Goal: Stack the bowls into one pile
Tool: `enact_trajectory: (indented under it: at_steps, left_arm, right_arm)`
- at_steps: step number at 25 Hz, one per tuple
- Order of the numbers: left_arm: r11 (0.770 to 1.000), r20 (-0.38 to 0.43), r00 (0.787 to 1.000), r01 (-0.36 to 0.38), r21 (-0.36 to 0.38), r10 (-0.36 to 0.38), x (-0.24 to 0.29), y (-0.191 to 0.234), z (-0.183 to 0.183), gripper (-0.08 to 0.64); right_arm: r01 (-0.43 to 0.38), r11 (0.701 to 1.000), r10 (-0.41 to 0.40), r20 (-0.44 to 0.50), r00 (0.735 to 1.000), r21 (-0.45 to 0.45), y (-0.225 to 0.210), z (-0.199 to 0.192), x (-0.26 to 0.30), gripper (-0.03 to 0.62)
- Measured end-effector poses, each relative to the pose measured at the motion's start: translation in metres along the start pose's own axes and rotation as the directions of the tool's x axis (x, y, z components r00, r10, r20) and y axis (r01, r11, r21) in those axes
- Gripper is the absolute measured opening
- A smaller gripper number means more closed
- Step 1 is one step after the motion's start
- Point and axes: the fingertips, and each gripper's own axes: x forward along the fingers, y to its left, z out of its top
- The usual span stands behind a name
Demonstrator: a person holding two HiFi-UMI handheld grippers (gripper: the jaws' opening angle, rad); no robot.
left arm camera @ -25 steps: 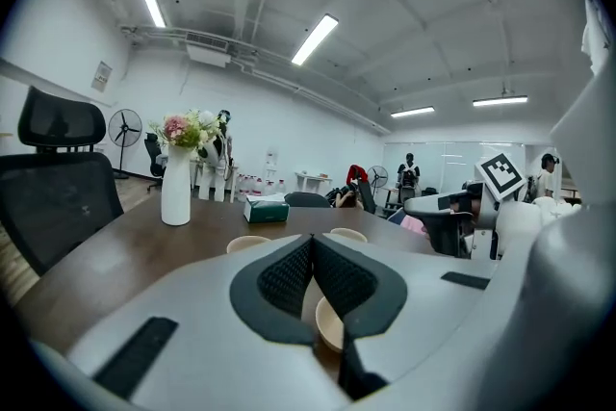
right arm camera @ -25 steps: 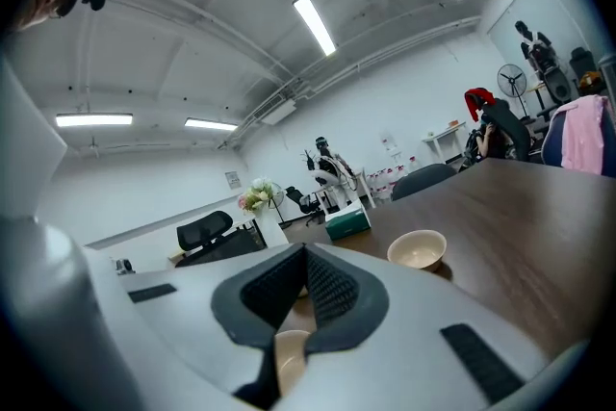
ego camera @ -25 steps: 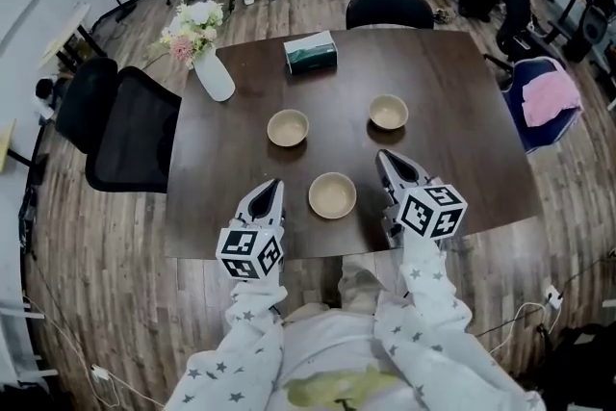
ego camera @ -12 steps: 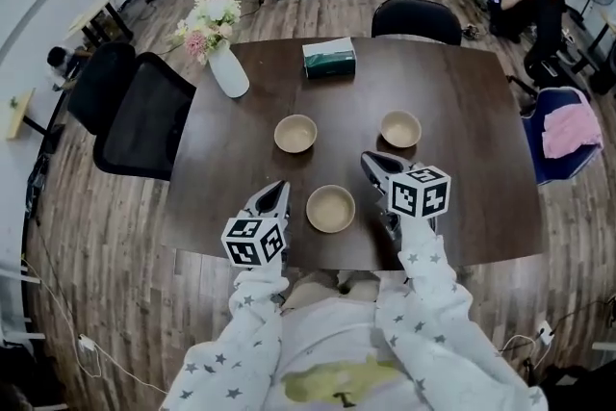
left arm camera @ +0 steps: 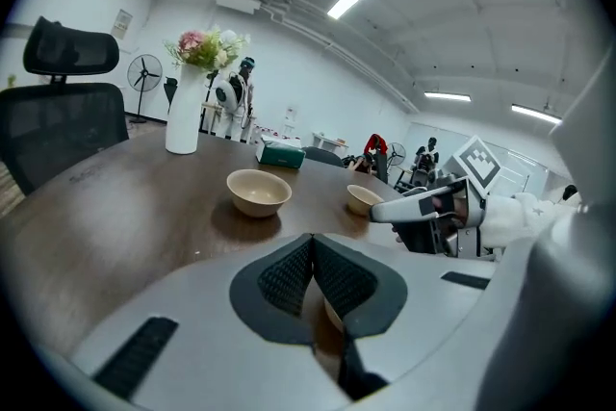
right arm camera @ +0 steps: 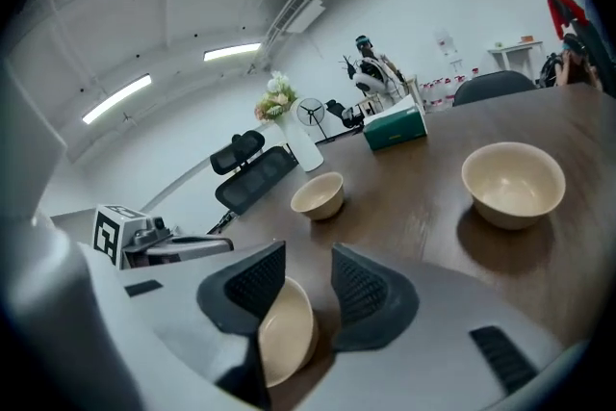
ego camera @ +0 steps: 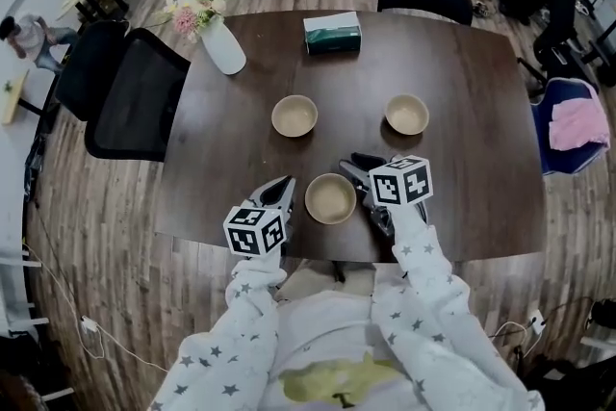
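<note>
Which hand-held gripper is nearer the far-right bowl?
Right. The right hand-held gripper, jaws just opened with the near bowl between them, is short of the far-right bowl; the left hand-held gripper sits beyond the near bowl.

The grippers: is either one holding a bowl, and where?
Nothing is held. The left gripper is shut and empty. The right gripper has just been opening its jaws; the nearest bowl shows between them, unpinched.
</note>
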Motion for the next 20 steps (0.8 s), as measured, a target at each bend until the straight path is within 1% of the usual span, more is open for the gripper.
enact_trajectory:
  at_steps: [4, 9, 14, 15, 16, 17, 18, 20]
  left_arm:
    - [1.0, -0.048, 0.999, -0.001, -0.012, 0.001, 0.007, 0.004, -0.01, 0.026]
    - [0.999, -0.073, 0.997, -0.002, -0.037, -0.001, 0.01, 0.01, -0.019, 0.026]
    - [0.999, -0.076, 0.997, -0.011, -0.049, 0.007, 0.01, 0.009, -0.025, 0.026]
    - [0.999, -0.076, 0.997, -0.013, -0.051, 0.009, 0.01, 0.009, -0.026, 0.026]
    - [0.998, -0.075, 0.997, -0.014, -0.054, 0.01, 0.01, 0.01, -0.026, 0.026]
    - [0.998, -0.075, 0.997, -0.016, -0.058, 0.011, 0.01, 0.01, -0.028, 0.026]
    - [0.998, -0.075, 0.997, -0.017, -0.063, 0.012, 0.011, 0.011, -0.029, 0.026]
    - [0.997, -0.07, 0.997, -0.026, -0.073, 0.021, 0.01, 0.012, -0.03, 0.026]
  right_arm:
    - [-0.016, 1.0, 0.016, -0.098, 0.995, 0.0, 0.0, -0.02, 0.018, 0.166]
    - [-0.037, 0.999, 0.04, -0.191, 0.981, 0.02, 0.002, -0.043, 0.032, 0.167]
    - [-0.034, 0.999, 0.03, -0.264, 0.964, -0.009, 0.0, -0.057, 0.035, 0.164]
    - [-0.036, 0.999, 0.03, -0.275, 0.961, -0.015, 0.0, -0.059, 0.036, 0.158]
    - [-0.039, 0.999, 0.031, -0.284, 0.958, -0.022, 0.0, -0.06, 0.037, 0.137]
    - [-0.04, 0.999, 0.029, -0.291, 0.956, -0.029, -0.001, -0.061, 0.038, 0.097]
    - [-0.038, 0.999, 0.026, -0.296, 0.955, -0.036, -0.002, -0.062, 0.038, 0.07]
    - [-0.04, 0.998, 0.024, -0.302, 0.953, -0.047, -0.002, -0.062, 0.038, 0.06]
